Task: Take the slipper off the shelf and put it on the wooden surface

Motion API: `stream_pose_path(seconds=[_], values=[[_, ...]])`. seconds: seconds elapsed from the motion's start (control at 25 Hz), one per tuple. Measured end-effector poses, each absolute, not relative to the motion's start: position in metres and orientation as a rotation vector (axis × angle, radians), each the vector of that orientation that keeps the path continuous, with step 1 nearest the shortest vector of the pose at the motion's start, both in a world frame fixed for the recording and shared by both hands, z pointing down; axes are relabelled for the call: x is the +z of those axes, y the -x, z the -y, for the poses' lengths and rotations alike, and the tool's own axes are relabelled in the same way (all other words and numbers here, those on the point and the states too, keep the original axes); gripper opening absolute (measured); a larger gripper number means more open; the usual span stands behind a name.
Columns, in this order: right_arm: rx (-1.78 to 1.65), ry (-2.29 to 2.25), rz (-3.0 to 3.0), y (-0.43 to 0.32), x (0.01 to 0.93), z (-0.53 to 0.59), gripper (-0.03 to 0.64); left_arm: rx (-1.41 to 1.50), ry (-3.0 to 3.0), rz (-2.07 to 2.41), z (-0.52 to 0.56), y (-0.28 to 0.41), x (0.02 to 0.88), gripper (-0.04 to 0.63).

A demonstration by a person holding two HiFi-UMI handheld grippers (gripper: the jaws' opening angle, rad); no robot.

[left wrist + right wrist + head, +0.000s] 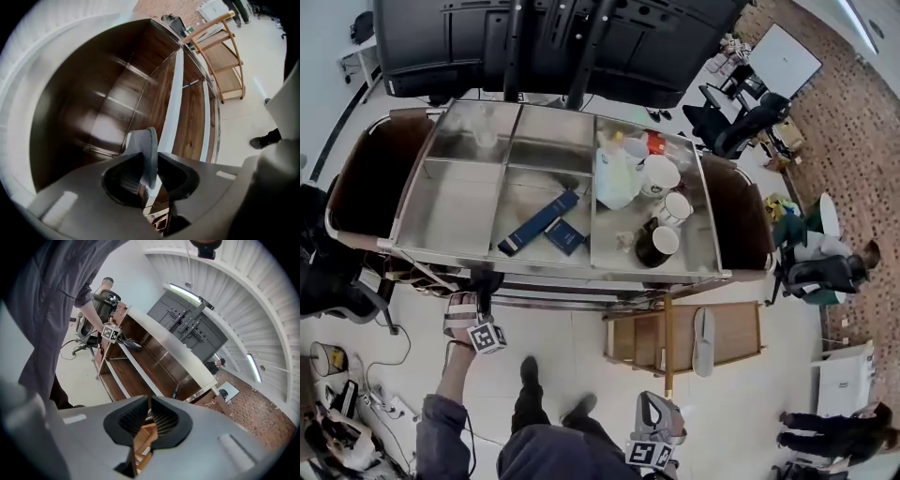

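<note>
A grey slipper (pixel 149 150) stands edge-on between the jaws of my left gripper (pixel 150 174), which is shut on it. In the head view the left gripper (pixel 478 298) is at the cart's front edge on the left, and the dark slipper (pixel 486 279) juts out toward the shelf beneath. The right gripper view shows that slipper (pixel 131 344) just in front of the brown shelf (pixel 140 367). A second pale slipper (pixel 703 341) lies on the low wooden surface (pixel 736 330). My right gripper (pixel 657 419) hangs low near the person's body, shut and holding nothing.
On the steel cart top (pixel 459 211) are mugs (pixel 661 173), a white jug (pixel 614 173) and two blue boxes (pixel 536 223). Office chairs (pixel 736 122) are at the far right, with cables (pixel 380 403) on the floor at left. The person's shoes (pixel 529 370) are on the tiles.
</note>
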State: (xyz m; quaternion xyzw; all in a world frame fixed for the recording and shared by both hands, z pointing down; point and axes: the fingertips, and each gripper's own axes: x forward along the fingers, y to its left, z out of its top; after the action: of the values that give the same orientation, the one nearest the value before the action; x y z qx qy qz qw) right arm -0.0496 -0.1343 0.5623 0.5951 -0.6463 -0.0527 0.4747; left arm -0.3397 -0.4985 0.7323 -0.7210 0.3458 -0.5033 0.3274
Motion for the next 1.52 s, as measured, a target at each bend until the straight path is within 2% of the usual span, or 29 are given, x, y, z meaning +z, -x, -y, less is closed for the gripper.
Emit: stream_pose_path(seconds=[0.24, 0.4, 0.72, 0.96, 1.2, 1.52], values=[[-0.124, -1.451, 1.639, 0.025, 0.577, 0.093, 0.017, -1.265, 1.869, -1.004, 0.427, 0.337, 0.697, 0.089], [-0.185, -1.436, 1.675, -0.02, 0.579, 0.04, 0.014, -1.272, 1.861, -1.054, 0.33, 0.311, 0.684, 0.087], [-0.363, -1.36, 1.816, -0.142, 0.581, -0.086, 0.005, -1.256, 1.838, -1.184, 0.078, 0.205, 0.634, 0.089], [-0.421, -1.318, 1.912, -0.16, 0.566, -0.145, 0.0, -1.203, 1.941, -1.155, -0.062, 0.124, 0.607, 0.089], [-0.416, -1.309, 1.94, -0.155, 0.571, -0.194, 0.0, -1.158, 2.004, -1.063, -0.124, 0.072, 0.604, 0.091], [-0.349, -1.444, 1.797, -0.179, 0.561, -0.282, 0.0, -0.986, 2.053, -0.87, -0.134, -0.011, 0.593, 0.09]])
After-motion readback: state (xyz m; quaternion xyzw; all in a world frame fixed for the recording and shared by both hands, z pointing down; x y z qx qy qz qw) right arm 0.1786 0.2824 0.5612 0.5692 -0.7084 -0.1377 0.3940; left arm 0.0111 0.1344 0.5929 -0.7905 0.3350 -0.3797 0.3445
